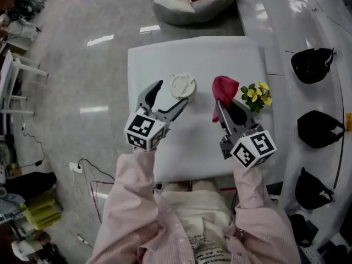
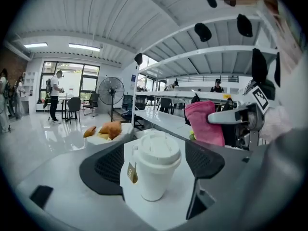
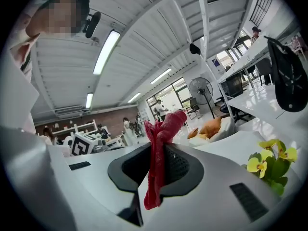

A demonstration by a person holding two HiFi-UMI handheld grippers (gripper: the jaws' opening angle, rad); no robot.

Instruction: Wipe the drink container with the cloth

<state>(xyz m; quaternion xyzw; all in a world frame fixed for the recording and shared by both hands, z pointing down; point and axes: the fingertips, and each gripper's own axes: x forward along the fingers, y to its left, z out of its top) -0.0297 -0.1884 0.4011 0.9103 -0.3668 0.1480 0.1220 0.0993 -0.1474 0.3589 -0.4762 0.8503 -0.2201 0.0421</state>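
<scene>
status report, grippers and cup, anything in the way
Left gripper open, white lidded paper cup between its jaws, ungripped. Right gripper shut on pink cloth, off the cup. Nothing in between.

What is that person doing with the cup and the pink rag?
A person holds a gripper in each hand over a white table. The left gripper is open, with the white lidded cup standing between its jaws. The right gripper pinches a pink cloth. The cloth is not touching the cup yet.
</scene>
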